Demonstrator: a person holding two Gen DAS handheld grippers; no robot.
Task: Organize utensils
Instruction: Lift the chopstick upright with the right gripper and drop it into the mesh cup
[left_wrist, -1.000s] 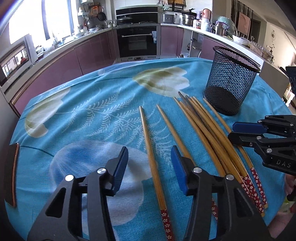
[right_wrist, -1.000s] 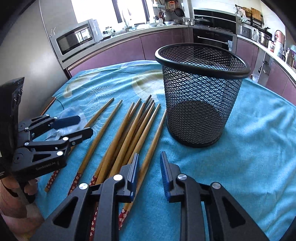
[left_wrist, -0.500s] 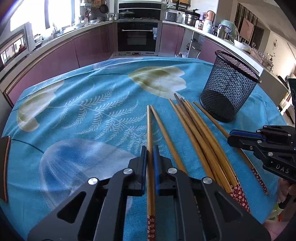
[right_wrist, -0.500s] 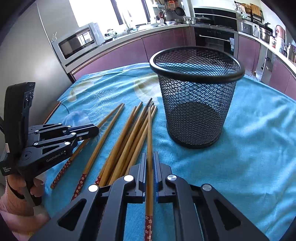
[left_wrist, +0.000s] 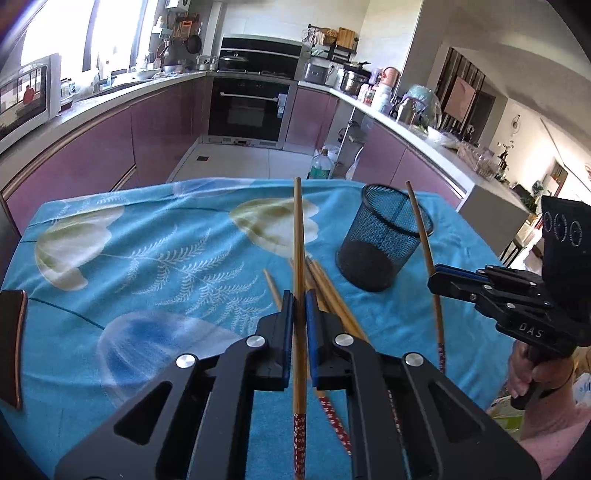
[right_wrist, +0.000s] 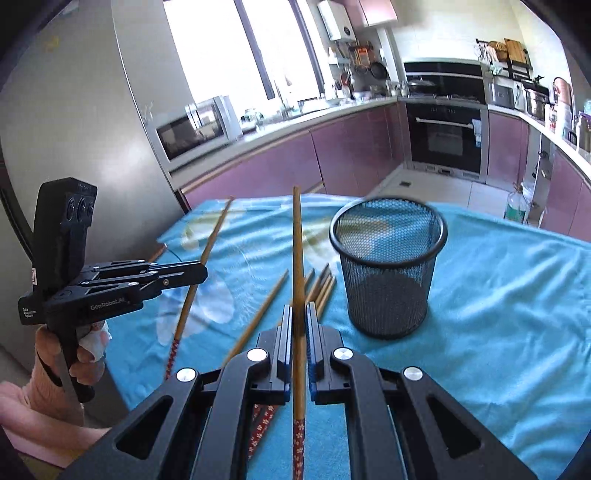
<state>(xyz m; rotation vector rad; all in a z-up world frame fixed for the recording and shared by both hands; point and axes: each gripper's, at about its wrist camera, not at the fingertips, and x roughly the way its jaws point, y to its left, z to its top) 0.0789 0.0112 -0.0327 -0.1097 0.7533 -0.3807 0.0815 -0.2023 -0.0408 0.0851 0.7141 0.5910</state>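
The blue floral tablecloth (left_wrist: 155, 236) carries the black mesh basket (right_wrist: 388, 266), which stands upright and holds nothing; the left view alone shows a dark tray edge (left_wrist: 11, 343); the loose chopsticks (right_wrist: 317, 288) lie beside the basket; since half a second, both clamped chopsticks are lifted off the cloth: left gripper (left_wrist: 300, 306) pinches the left chopstick (left_wrist: 298, 236), right gripper (right_wrist: 297, 321) pinches the right chopstick (right_wrist: 297, 251).

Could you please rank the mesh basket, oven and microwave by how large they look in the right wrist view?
1. Mesh basket
2. Oven
3. Microwave

The basket stands much nearer the camera, so its lead says little about true size.
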